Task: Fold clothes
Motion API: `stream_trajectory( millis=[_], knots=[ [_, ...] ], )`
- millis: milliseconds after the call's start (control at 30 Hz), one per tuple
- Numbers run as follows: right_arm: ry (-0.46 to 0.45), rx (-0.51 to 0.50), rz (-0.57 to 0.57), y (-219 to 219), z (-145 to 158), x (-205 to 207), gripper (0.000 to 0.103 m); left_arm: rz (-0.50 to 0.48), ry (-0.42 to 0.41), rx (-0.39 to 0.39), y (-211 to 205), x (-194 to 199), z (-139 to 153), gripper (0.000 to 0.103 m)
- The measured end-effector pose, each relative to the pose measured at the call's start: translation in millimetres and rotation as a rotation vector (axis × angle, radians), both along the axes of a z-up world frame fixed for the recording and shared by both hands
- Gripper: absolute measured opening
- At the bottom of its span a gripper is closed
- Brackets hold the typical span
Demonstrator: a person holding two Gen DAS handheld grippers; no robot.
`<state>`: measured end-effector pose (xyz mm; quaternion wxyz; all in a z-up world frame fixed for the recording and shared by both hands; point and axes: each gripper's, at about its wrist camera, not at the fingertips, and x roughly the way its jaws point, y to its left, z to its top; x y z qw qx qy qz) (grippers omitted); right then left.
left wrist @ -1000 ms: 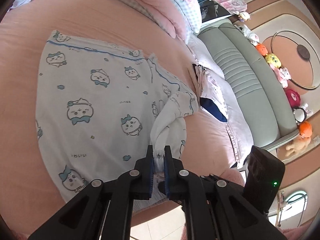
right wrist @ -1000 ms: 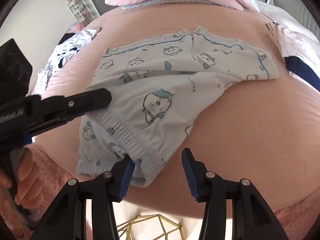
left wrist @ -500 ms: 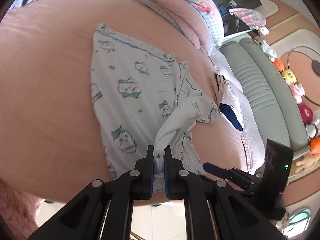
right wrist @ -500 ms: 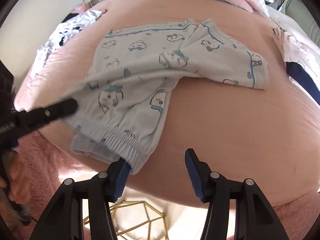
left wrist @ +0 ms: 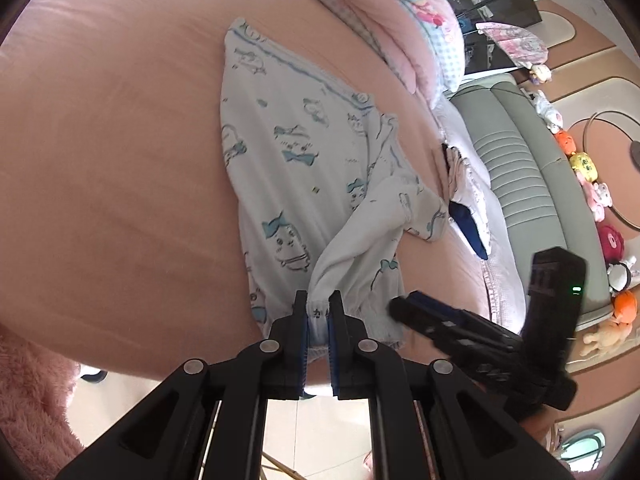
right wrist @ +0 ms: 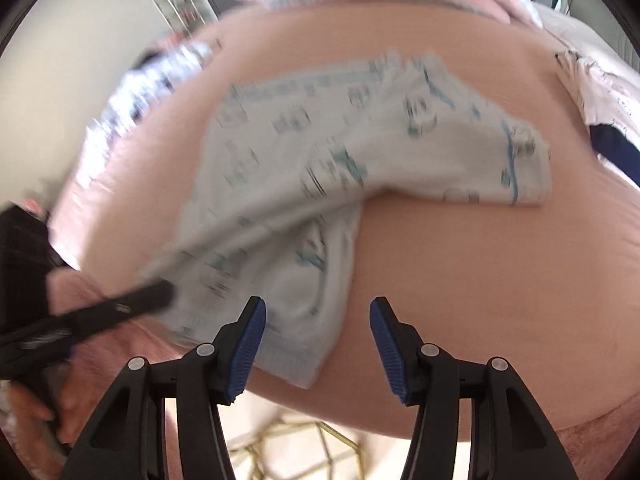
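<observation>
Now we pinch the elastic waistband of the printed pyjama shorts in our left gripper, jaws pressed together on cloth at the bed's near edge. Our right gripper, jaws spread and empty, hovers just beside the hem, nearer its loose corner. Shorts run lengthwise away from us.

**Bright daylight, one sharp view, one smeared**

Soft, even daylight fills both fisheye views, with faint shadows and no glare. The left wrist view is crisp; the right wrist view is motion-blurred beyond its sharp hand-held gripper. Edges bend and darken.
</observation>
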<state>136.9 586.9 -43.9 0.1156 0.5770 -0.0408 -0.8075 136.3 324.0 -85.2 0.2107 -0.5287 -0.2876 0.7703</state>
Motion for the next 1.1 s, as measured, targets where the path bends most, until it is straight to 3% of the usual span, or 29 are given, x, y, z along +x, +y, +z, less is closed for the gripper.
stream_trajectory(
  millis=[167,333,433,567,633,767,933,1100],
  knots=[
    [-0.031,-0.053,-0.039,19.2,-9.9,9.0,0.056,-0.035,-0.029,-0.062,6.6,6.1,-8.4,0.008],
    [-0.017,-0.024,-0.029,20.5,-6.7,13.8,0.058,-0.049,-0.051,-0.087,8.4,2.4,-13.5,0.01],
    [-0.004,-0.041,-0.032,21.0,0.6,15.8,0.059,-0.03,-0.053,-0.117,0.7,6.3,-1.9,0.012],
    [0.053,-0.158,-0.142,59.8,21.1,20.5,0.058,-0.064,0.048,-0.233,5.7,8.4,31.5,0.014],
    [0.073,-0.172,-0.221,89.0,30.0,16.0,0.058,-0.129,0.12,-0.279,22.9,0.9,47.7,0.014],
    [0.074,-0.063,-0.312,134.2,31.4,-6.5,0.058,-0.288,0.22,-0.306,81.9,-28.7,64.2,0.014],
    [0.087,-0.093,-0.367,187.4,22.7,-35.6,0.058,-0.465,0.283,-0.307,184.2,-67.0,55.7,0.015],
    [0.113,-0.15,-0.442,221.2,13.6,-36.9,0.058,-0.565,0.348,-0.438,260.1,-88.1,34.2,0.026]
  ],
)
